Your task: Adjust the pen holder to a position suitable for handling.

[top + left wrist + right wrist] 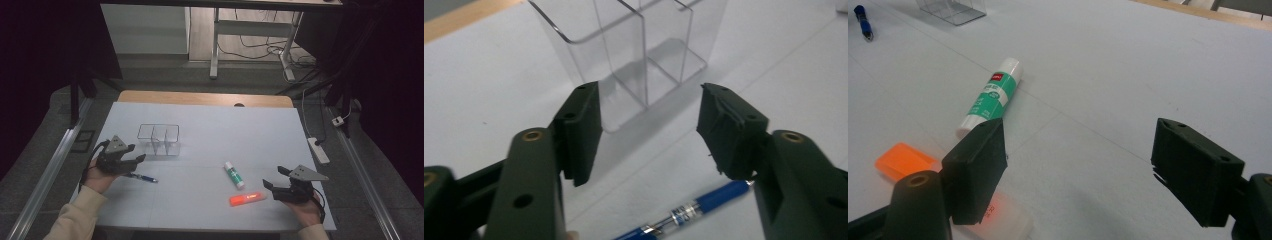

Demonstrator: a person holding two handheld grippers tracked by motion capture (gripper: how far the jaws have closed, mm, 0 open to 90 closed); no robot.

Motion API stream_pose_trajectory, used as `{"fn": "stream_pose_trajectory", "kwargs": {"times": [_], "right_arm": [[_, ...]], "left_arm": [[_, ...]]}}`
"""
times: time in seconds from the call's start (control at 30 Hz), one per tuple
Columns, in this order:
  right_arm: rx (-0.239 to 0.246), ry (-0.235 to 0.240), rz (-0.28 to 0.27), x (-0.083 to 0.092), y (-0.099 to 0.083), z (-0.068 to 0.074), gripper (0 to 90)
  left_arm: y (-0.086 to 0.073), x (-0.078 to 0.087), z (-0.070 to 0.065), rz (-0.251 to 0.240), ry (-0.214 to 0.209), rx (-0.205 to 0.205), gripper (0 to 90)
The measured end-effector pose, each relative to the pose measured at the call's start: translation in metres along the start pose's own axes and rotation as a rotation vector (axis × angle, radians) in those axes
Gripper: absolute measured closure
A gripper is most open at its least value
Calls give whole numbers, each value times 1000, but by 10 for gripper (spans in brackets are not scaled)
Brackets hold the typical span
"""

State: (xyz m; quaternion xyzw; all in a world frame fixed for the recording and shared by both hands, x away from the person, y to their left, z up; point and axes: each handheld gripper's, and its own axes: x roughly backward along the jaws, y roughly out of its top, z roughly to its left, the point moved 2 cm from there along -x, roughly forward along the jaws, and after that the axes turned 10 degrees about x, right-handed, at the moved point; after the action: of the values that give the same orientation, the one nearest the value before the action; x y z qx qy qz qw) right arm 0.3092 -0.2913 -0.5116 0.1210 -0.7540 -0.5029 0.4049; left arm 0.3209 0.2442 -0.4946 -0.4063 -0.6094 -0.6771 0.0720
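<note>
My left gripper (137, 159) hovers at the table's left, just in front of a clear divided organizer (159, 139). Its jaws stand apart with nothing pressed between them. In the left gripper view the left gripper (649, 115) frames the organizer (634, 45), and a blue pen (694, 207) lies on the sheet below the jaws. The pen (141, 177) lies just right of the left hand. My right gripper (274, 177) rests at the front right, open and empty. Left of it lie an orange highlighter (247, 199) and a green-and-white glue stick (233, 174).
A white sheet (210, 125) covers the wooden table. In the right gripper view the glue stick (993, 95) and highlighter (903, 160) lie beside the left jaw of my right gripper (1080, 132), with the pen (863, 22) and organizer (950, 10) far off.
</note>
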Motion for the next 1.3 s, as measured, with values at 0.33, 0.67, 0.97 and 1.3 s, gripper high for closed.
{"fn": "stream_pose_trajectory", "kwargs": {"times": [0.33,0.67,0.97,1.3], "right_arm": [[-3,-4,2,0,0,1,218],[-1,-5,6,0,-1,0,218],[0,-5,11,-2,-2,1,218],[5,-6,18,-3,-2,1,218]], "left_arm": [[14,-1,17,-39,62,26,713],[16,-17,41,5,102,84,885],[18,-38,51,66,81,108,885],[16,-48,52,104,53,113,885]]}}
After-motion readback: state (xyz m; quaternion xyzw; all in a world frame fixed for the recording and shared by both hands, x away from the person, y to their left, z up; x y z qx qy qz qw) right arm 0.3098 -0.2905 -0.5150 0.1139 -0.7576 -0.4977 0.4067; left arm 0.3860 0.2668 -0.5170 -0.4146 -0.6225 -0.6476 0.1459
